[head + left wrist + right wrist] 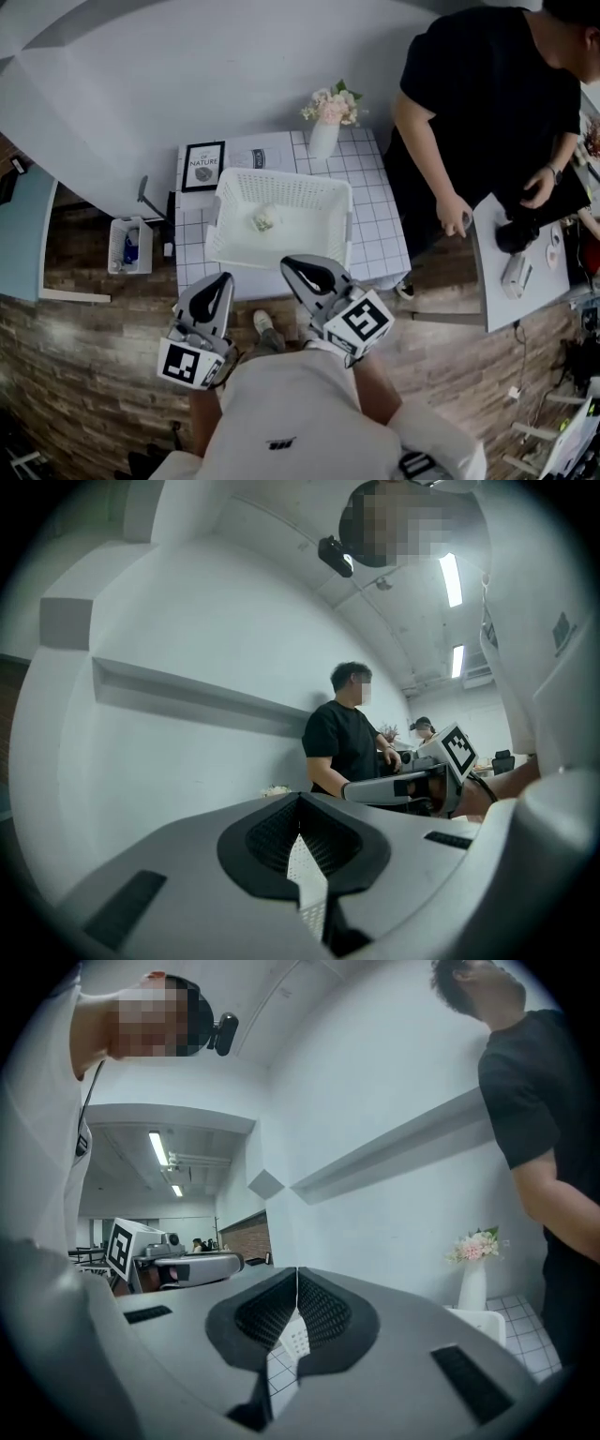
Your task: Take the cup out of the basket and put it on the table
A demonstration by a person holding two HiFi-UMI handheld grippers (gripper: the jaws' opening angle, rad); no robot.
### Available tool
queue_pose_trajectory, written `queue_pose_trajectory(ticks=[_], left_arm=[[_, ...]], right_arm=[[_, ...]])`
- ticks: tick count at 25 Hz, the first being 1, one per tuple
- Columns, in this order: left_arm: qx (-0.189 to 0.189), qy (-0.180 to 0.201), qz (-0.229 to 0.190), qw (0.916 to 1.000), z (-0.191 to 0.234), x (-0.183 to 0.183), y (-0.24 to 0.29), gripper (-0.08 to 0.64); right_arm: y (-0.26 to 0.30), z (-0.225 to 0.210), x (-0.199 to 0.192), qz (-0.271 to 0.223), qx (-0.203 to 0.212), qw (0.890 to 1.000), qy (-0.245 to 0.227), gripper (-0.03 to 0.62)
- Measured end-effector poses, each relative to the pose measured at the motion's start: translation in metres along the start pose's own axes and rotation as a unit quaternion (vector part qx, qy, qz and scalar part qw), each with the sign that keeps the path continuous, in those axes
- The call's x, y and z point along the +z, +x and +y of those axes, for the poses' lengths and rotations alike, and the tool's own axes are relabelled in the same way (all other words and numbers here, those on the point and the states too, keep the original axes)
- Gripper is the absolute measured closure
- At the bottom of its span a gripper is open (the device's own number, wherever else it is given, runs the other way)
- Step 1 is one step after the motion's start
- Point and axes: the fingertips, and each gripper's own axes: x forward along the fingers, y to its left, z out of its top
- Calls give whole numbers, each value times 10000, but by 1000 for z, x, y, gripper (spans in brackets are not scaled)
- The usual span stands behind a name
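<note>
cup [264, 219]: a small pale item lies on the floor of the white lattice basket [234, 187], near the middle. it is too small in the head view to make out its form. nothing touches it.

the basket stands on the white tiled desk [375, 234], toward the near edge. behind it on the desk are a white vase of pink flowers [323, 139] at the far right and a black framed print [202, 166] at the far left, both clear of the basket.

left claw [221, 281]: held low before the operator's body, short of the desk's near edge. the left gripper view shows the two ribbed pads [323, 841] pressed together with nothing between them.

right claw [289, 264]: held beside the left one and a little further forward, its tip in line with the basket's near rim in the head view; its height above the rim cannot be told. the right gripper view shows its jaws closed tip to tip, gripping nothing.

both claws are apart from the cup.

a second person in a black shirt [487, 94] stands to the right of the desk, one hand on a separate white table [497, 281].
</note>
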Motion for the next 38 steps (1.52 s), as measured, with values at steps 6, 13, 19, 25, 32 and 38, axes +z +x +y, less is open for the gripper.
queue_pose_trajectory(ticks=[6,13,19,25,32,38], left_arm=[[-257,-91,26,9996,33,-7,9,554],[-611,-158,8,9980,59,-13,23,554],[-823,-214,14,9964,72,-22,41,554],[-852,-214,155,9960,82,-31,59,554],[-812,-162,222,9963,97,-38,86,554],[-732,-212,425,9962,106,-51,111,554]], right_arm=[[29,-10,-5,144,-294,9995,14,579],[43,-30,-13,339,-791,9963,-43,578],[48,-51,-23,482,-1069,9931,22,578],[58,-71,-30,468,-1095,9929,58,578],[80,-105,-58,835,-1006,9913,173,578],[90,-136,-81,1177,-955,9878,347,578]])
